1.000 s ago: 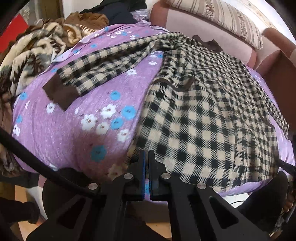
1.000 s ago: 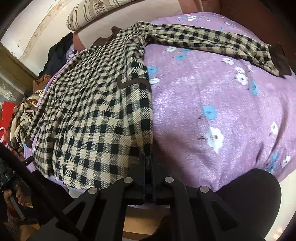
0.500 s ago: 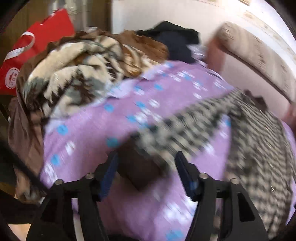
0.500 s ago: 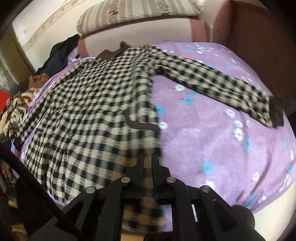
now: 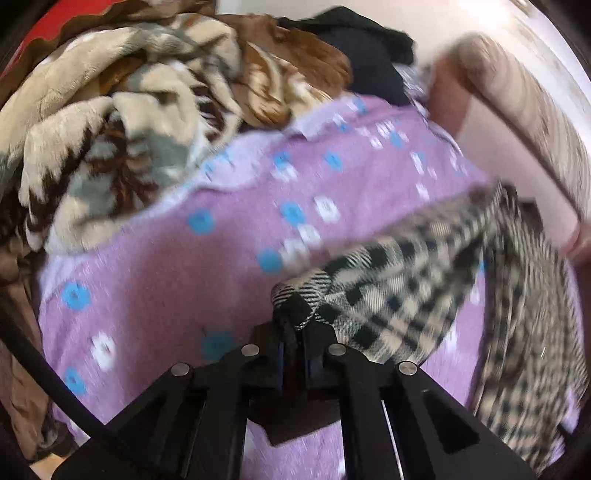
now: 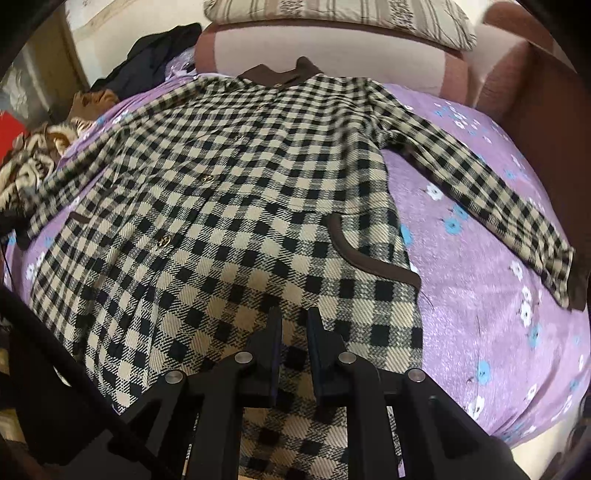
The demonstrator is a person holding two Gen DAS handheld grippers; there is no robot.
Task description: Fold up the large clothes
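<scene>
Left wrist view: the left gripper [image 5: 293, 334] was clenched on the end of one sleeve [image 5: 388, 295] of the checked coat [image 5: 532, 332], the bunched cloth rising from between the closed jaws. From the grip the sleeve ran toward 2 o'clock to join the coat body at the 3 o'clock edge; this part of the frame was blurred. Beneath lay the purple floral bedspread [image 5: 229, 258]. A crumpled brown-and-cream plush blanket [image 5: 122, 125] was heaped at 10 o'clock, with a dark garment [image 5: 369, 48] at 12 o'clock and a striped pillow [image 5: 532, 110] on the pink headboard [image 5: 487, 147] at 2 o'clock.

Right wrist view: the right gripper [image 6: 294, 325] hovered over the lower hem of the checked coat [image 6: 240, 206], its jaws slightly apart with checked cloth visible in the gap; whether they pinched the cloth could not be told. The coat lay spread face up on the purple floral bedspread [image 6: 480, 314], brown collar [image 6: 280, 75] at 12 o'clock against the pink headboard [image 6: 332, 51], below the striped pillow [image 6: 332, 14]. The other sleeve [image 6: 495, 206] stretched toward 3 o'clock, ending in a brown cuff [image 6: 576, 291]. A brown-trimmed pocket [image 6: 369, 258] sat just right of centre. The plush blanket [image 6: 33, 162] showed at 9 o'clock.
</scene>
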